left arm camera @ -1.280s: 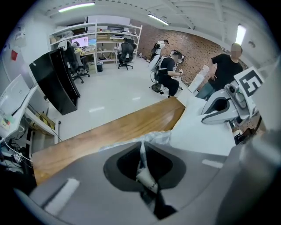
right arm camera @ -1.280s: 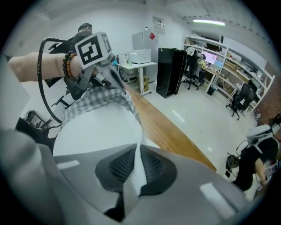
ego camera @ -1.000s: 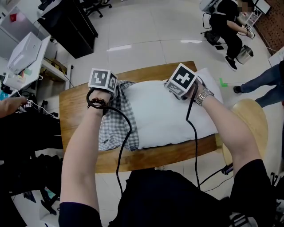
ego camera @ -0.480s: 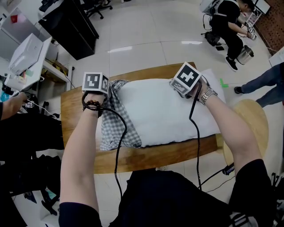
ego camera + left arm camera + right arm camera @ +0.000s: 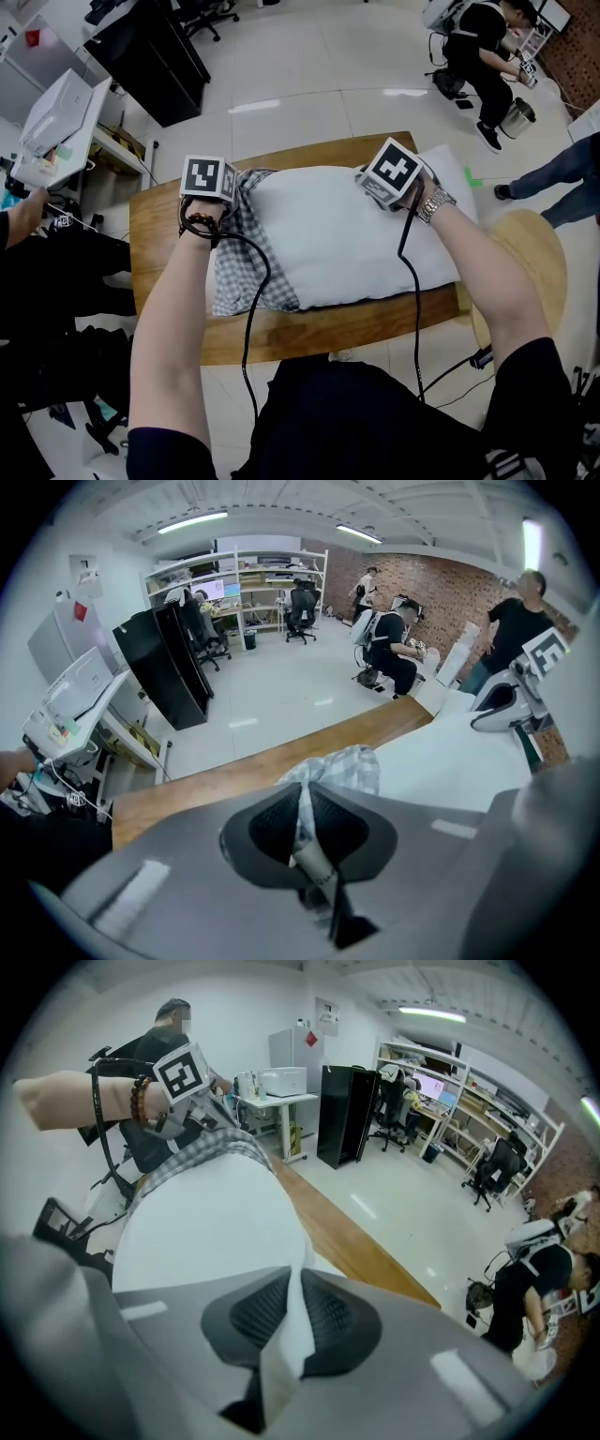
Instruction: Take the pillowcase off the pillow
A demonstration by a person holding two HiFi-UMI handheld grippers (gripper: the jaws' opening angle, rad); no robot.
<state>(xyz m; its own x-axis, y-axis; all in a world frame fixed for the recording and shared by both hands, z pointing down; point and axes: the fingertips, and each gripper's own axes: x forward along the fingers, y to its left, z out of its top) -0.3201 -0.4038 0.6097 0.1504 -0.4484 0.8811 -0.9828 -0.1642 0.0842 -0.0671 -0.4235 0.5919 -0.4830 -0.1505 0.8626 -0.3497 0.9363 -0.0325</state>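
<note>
Desk (image 5: 155,248) — wooden, one, carrying everything listed here

Pillow (image 5: 347,239) — white, lying lengthwise across the desk, most of its cover bare to view

Pillowcase (image 5: 242,277) — grey-and-white check, bunched over the pillow's left end only, its loose edge spread flat on the desk on the near side

Left hand-held gripper (image 5: 302,819) — clenched on a raised fold of the pillowcase at the far left corner, pointing steeply down

Right hand-held gripper (image 5: 292,1309) — clamped on a pinch of the pillow's white cloth at its far right corner; jaws just eased a shade wider, with the cloth pressed between the pads
</note>
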